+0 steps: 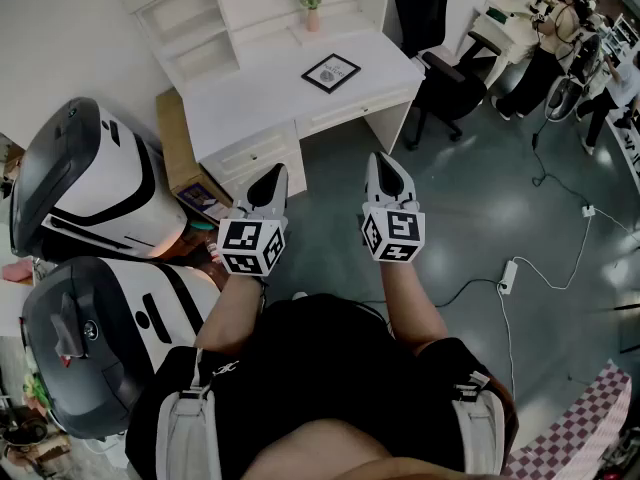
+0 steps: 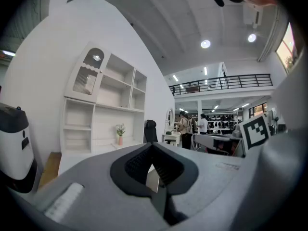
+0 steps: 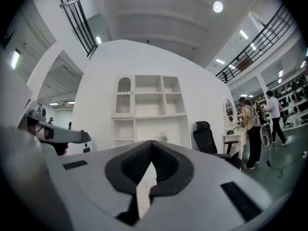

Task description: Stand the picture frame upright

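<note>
Left tongs (image 1: 272, 182) and right tongs (image 1: 388, 176), closed and empty, hover well short of the flat-lying picture frame (image 1: 331, 72).

No word, brand or number is legible anywhere. The cube (image 1: 252, 247) on the left tongs (image 1: 272, 174) and the cube (image 1: 392, 236) on the right tongs (image 1: 386, 164), at mid-frame in the head view, carry only square black-and-white marker patterns. The print in the frame (image 1: 331, 72) on the worktop (image 1: 250, 93), upper centre, is too small to read. A round emblem on the grey machine (image 1: 88, 330), lower left, is blurred.
</note>
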{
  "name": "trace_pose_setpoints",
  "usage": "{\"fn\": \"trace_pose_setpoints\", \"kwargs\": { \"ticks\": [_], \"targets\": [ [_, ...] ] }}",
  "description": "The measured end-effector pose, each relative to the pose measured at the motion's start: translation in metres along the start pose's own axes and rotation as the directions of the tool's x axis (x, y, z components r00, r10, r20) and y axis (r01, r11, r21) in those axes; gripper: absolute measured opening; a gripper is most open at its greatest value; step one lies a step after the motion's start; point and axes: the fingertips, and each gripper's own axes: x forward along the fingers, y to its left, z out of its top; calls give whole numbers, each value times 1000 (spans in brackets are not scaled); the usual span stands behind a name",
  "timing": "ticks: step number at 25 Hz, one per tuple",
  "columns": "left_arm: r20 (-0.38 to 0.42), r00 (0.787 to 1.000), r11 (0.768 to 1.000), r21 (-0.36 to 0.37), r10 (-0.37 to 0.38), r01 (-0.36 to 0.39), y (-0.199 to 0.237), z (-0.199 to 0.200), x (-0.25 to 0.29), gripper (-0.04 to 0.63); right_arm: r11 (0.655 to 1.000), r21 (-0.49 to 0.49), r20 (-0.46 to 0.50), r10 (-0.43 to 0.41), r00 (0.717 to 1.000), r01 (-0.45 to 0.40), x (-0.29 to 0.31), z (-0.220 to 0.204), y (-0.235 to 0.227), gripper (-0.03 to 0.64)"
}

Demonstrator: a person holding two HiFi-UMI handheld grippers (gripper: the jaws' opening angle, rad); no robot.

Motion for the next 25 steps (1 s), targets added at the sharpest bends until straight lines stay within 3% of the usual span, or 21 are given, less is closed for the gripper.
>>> {"fn": "trace_pose_setpoints", "kwargs": {
  "ticks": [9, 25],
  "targets": [
    [13, 1000, 1000, -6, 4, -4, 28, 4, -7, 15, 1000, 6, 18, -17, 1000, 17, 9, 6, 22, 2],
    [11, 998, 998, -20, -64, 65, 102, 7, -19, 15, 996, -20, 21, -82, 996, 83, 36, 11, 81, 2]
  ]
}}
